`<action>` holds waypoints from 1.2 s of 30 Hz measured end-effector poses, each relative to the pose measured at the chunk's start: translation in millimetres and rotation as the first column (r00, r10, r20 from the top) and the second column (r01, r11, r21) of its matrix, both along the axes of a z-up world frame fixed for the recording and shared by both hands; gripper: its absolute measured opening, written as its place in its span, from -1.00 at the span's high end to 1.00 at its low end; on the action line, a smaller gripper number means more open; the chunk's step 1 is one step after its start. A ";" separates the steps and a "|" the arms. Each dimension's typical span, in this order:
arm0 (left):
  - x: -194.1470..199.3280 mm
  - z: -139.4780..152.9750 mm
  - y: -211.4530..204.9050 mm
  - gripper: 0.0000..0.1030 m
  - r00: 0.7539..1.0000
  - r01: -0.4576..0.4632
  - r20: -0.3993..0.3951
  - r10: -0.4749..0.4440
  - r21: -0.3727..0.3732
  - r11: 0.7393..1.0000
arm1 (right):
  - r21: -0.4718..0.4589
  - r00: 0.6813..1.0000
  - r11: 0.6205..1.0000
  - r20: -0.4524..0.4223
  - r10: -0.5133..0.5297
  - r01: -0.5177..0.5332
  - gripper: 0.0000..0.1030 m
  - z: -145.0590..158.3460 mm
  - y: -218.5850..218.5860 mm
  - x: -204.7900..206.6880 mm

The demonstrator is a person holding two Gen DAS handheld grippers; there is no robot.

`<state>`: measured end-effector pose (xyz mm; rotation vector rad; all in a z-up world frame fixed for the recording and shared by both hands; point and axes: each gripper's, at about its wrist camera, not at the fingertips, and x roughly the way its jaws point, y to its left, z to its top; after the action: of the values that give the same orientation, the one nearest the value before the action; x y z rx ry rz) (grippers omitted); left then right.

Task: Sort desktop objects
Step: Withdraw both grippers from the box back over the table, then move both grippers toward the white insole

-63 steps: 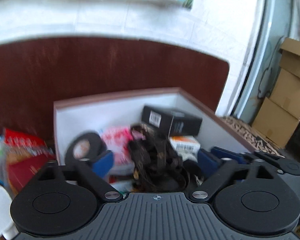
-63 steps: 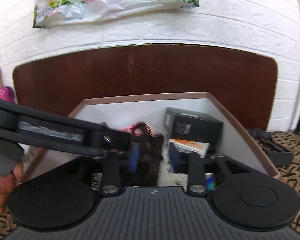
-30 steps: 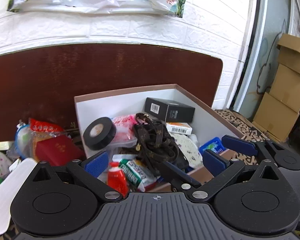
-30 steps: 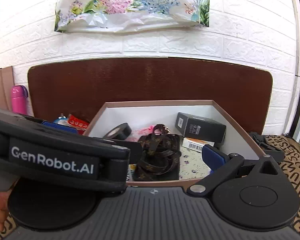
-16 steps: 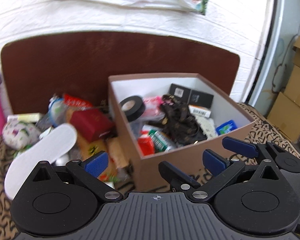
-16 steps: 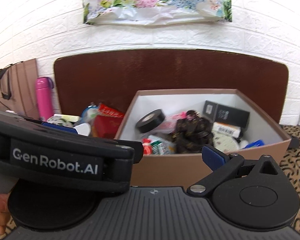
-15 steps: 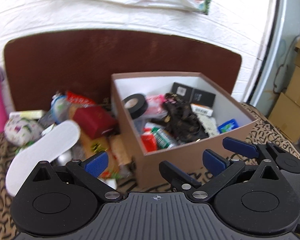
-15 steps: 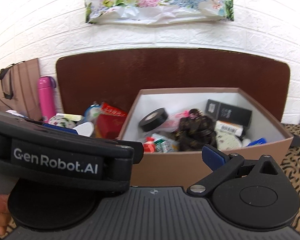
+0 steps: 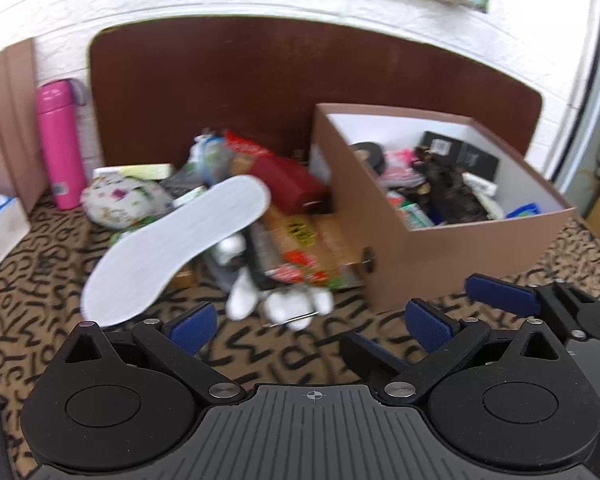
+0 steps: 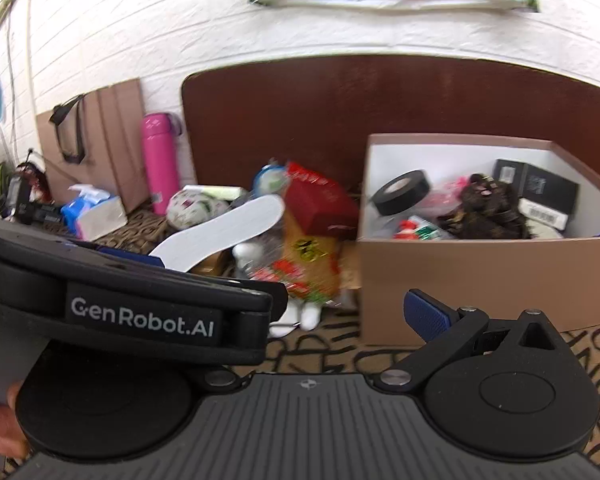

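Now that both grippers have backed out of the box (image 9: 452, 256), left gripper (image 9: 310, 320) is wide and empty; right gripper (image 10: 424, 316) spread unclear. Insole (image 9: 180, 252) and snack packs (image 9: 300, 248) remain beside it, unsorted.

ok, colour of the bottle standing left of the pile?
Pink: the bottle stands by the wall, seen sharpest in the right wrist view.
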<state>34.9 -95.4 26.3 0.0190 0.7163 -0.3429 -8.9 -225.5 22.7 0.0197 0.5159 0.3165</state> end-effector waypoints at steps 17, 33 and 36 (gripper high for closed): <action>11.2 -17.2 51.5 -1.00 0.997 -0.067 -0.032 0.067 0.004 0.998 | -0.024 0.997 0.997 -0.030 0.073 -0.074 -1.00 -14.5 43.5 5.9; 81.0 -42.9 131.1 -1.00 0.989 -0.135 -0.063 0.135 -0.004 0.991 | 0.005 0.979 0.982 -0.076 0.187 -0.187 -0.99 -34.1 79.0 38.2; 96.4 -45.0 137.1 -1.00 0.990 -0.127 -0.069 0.126 -0.004 0.992 | 0.013 0.975 0.979 -0.088 0.203 -0.202 -0.99 -38.6 86.3 46.5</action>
<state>131.3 41.7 -18.8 -0.0461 0.7808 -0.2260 37.6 -139.2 -15.9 -0.0153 0.6068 0.5181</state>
